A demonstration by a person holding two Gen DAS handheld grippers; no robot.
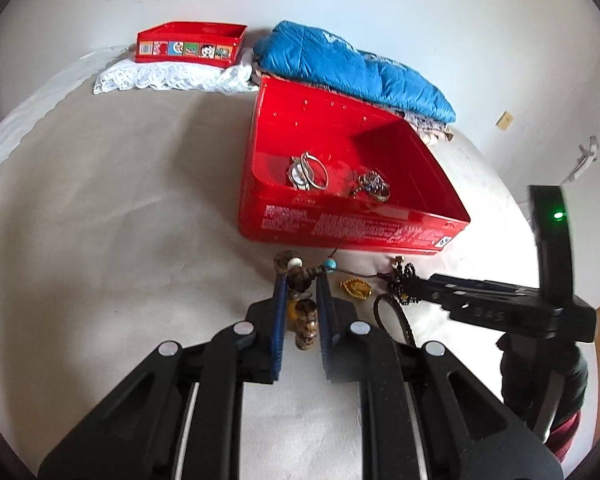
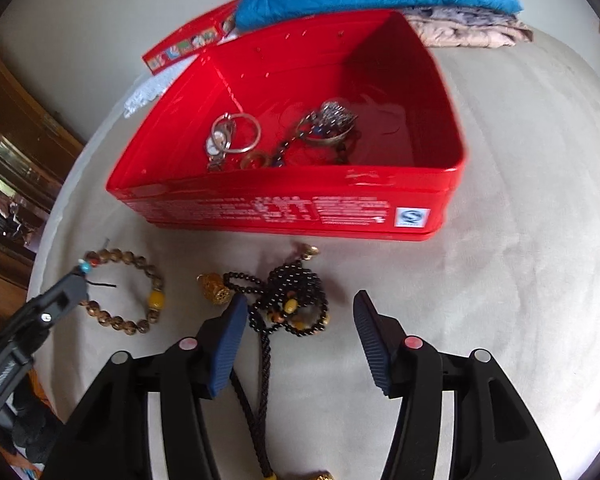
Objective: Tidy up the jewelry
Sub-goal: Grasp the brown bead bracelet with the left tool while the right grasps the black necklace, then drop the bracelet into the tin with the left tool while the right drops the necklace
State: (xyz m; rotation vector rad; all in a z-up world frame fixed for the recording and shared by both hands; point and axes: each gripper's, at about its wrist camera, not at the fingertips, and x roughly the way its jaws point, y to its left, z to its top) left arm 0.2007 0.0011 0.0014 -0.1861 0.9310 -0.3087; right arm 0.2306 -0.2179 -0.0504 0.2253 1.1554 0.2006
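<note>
My left gripper (image 1: 300,282) is shut on a brown wooden bead bracelet (image 1: 306,326), gripping it near its turquoise bead; part of the loop hangs between the fingers. In the right wrist view the bracelet (image 2: 120,292) still lies mostly on the beige cover, with the left gripper (image 2: 78,280) at its upper left. My right gripper (image 2: 300,306) stands open over a black bead necklace (image 2: 292,280), one finger on each side, pads not touching it. A gold filigree bead (image 2: 216,288) lies beside it. Behind stands the open red tin (image 2: 292,208), holding a watch, a silver bangle (image 2: 240,132) and other pieces.
The tin's red lid (image 1: 190,46) with cartoon pictures sits on a white lace cloth at the back. A folded blue quilt (image 1: 352,68) lies behind the tin. Wooden furniture (image 2: 16,152) borders the bed on the left. A person's dark sleeve (image 1: 540,368) is at the right.
</note>
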